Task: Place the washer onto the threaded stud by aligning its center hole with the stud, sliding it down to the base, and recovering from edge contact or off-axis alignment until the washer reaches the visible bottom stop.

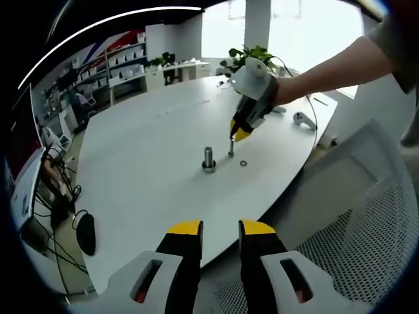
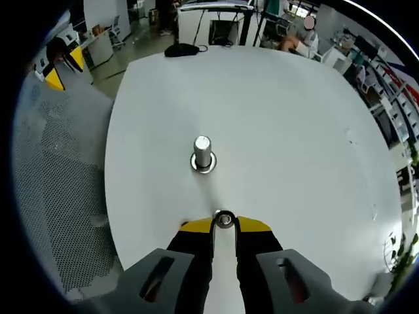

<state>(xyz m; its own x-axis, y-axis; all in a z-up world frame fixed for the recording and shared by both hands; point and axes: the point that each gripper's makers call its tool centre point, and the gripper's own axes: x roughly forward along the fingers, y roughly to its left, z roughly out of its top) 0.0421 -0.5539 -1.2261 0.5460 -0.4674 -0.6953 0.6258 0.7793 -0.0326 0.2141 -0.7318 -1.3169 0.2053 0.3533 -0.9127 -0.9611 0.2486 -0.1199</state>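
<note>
A thick metal stud [image 1: 209,157] [image 2: 202,153] stands upright on the white table [image 1: 144,150] [image 2: 275,111], with a ring-like collar at its base. My right gripper [image 1: 237,135] [image 2: 224,224] is shut on a small washer [image 2: 224,219], held flat between its yellow tips. In the left gripper view a thin upright pin [image 1: 231,149] stands right under those tips; whether the washer touches it I cannot tell. Another small washer [image 1: 243,162] lies flat on the table beside the pin. My left gripper [image 1: 221,229] hangs open off the table's near edge, with nothing between its fingers.
A mesh office chair [image 1: 366,235] [image 2: 59,176] sits at the table's edge. A white handheld device [image 1: 302,119] lies at the table's far side. A potted plant [image 1: 252,55] and shelving [image 1: 118,65] stand behind the table. Black cables and a dark item [image 1: 85,232] lie on the floor.
</note>
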